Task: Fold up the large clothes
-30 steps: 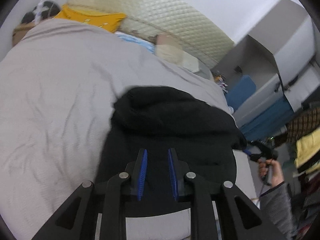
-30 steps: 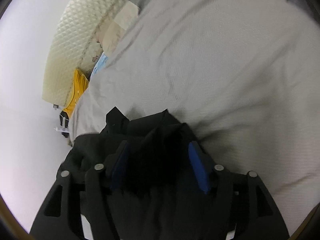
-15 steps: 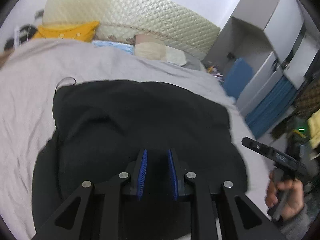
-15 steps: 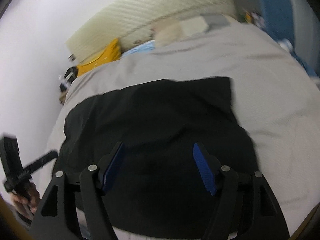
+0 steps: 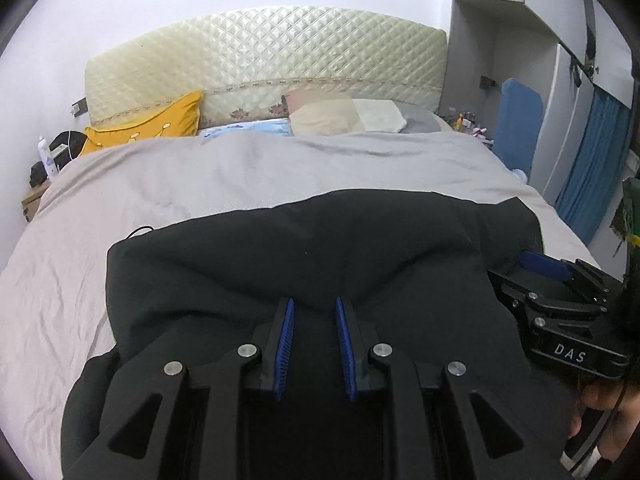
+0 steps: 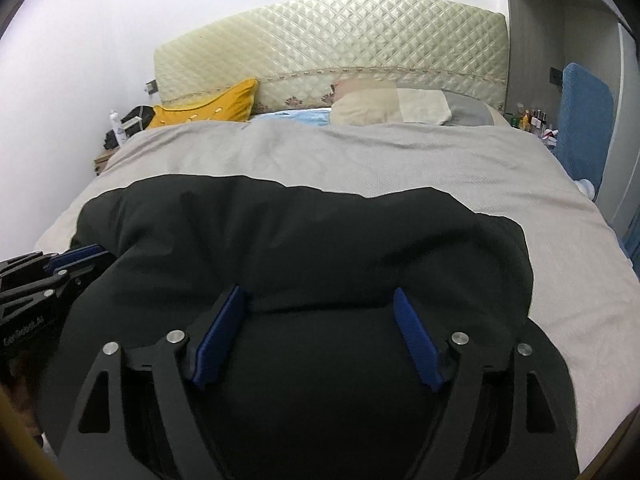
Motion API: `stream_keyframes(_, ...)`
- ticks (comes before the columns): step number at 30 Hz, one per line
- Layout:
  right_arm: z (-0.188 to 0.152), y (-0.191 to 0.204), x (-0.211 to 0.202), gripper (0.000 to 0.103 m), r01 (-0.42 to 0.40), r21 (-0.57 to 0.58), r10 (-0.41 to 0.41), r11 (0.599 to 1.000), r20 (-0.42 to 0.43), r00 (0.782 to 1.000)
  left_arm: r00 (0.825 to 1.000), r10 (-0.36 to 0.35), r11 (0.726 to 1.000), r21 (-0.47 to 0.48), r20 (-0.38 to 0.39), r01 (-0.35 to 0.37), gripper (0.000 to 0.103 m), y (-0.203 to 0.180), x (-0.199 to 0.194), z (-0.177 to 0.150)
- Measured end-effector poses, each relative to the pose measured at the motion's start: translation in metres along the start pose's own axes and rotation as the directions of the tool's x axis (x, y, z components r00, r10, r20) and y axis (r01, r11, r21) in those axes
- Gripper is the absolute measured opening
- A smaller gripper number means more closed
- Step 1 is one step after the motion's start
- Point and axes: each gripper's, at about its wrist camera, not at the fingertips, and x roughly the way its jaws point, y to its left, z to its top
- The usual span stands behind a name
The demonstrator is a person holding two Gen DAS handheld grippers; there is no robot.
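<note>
The black garment [image 5: 320, 256] is now spread wide and fairly flat on the bed [image 5: 120, 200]. One second ago it was bunched up in a heap in front of the jaws. Half a second ago it was already opening out. So the cloth has been pulled out and laid down, and the far edge now runs almost straight across, well ahead of the jaws.

The left gripper [image 5: 313, 346] is seen with its blue pads [image 5: 285, 344] close together. A fold of black cloth rises between them, so the near edge seems to be pinched there. This gap has not changed over the last second.

The right gripper [image 6: 316, 336] has its pads [image 6: 218, 336] far apart. Black cloth lies under and between them, but it is not squeezed. A second ago cloth was bunched up between these pads, so it seems to have been let go.

The two grippers are side by side at the near edge. The spreading looks done, and a first fold can likely be started next. Some humps are left in the middle of the cloth.
</note>
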Motion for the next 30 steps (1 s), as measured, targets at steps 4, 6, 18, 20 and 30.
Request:
stream_keyframes(4,0.007,0.001,0.018,0.082,0.021,0.001,-0.021,1.000,-0.018,1.000,0.999,0.022,1.000,-0.001,-0.024,-0.022,0.022,0.002,0.029,0.005)
stream_keyframes(6,0.009,0.001,0.025,0.084,0.019,0.006,-0.019,1.000,-0.022,1.000,0.999,0.031,1.000,-0.002,-0.029,-0.031,0.022,0.005,0.040,0.004)
stream_keyframes(18,0.009,0.010,0.066,0.090,0.006,-0.010,-0.007,1.000,-0.016,1.000,0.999,0.027,0.999,-0.021,-0.030,-0.027,0.022,0.018,0.077,-0.004)
stream_keyframes(20,0.007,0.010,0.068,0.090,0.003,-0.017,-0.003,1.000,-0.016,1.000,1.000,0.022,1.000,-0.020,-0.019,-0.022,0.022,0.018,0.075,-0.005)
stream_keyframes(30,0.004,-0.011,0.023,0.095,-0.012,-0.025,0.012,1.000,0.007,1.000,0.999,0.025,0.998,-0.062,0.032,-0.023,0.029,0.041,0.028,0.006)
